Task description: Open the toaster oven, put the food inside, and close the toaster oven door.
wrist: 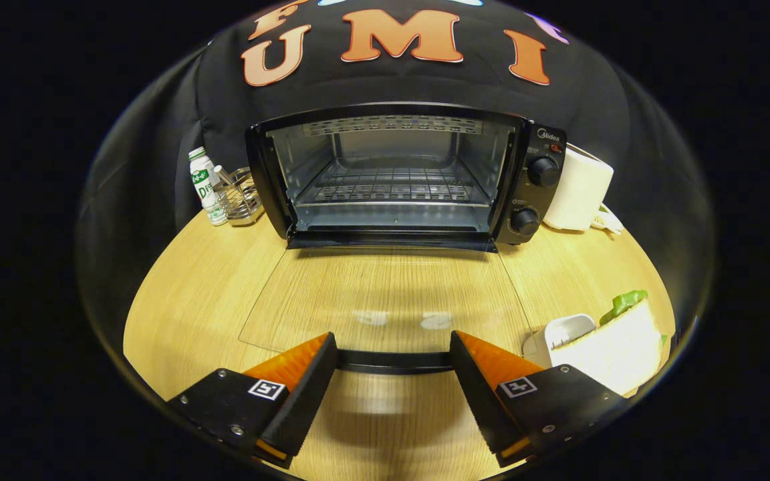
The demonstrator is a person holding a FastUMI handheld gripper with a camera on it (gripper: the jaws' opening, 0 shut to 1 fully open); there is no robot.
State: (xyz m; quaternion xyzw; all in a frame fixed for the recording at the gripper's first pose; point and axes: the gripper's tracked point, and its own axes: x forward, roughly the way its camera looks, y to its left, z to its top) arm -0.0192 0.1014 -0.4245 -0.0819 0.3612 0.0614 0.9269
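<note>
The black toaster oven (398, 177) stands at the back of the wooden table with its glass door (385, 294) folded down flat toward me. Its cavity holds a bare wire rack (392, 190). The door's dark handle (395, 361) runs crosswise just between my fingers. My gripper (392, 337) is open, fingers wide apart, with nothing pressed between them. The food, a sandwich (619, 351) with a green leaf sticking out, lies on a small white dish (565, 331) to the right of the right finger, beside the open door.
Two knobs (543, 171) sit on the oven's right panel. A small white bottle (206, 186) and a wire holder (241, 195) stand left of the oven. A white appliance (582, 190) stands to its right. Bare table (184, 294) lies left of the door.
</note>
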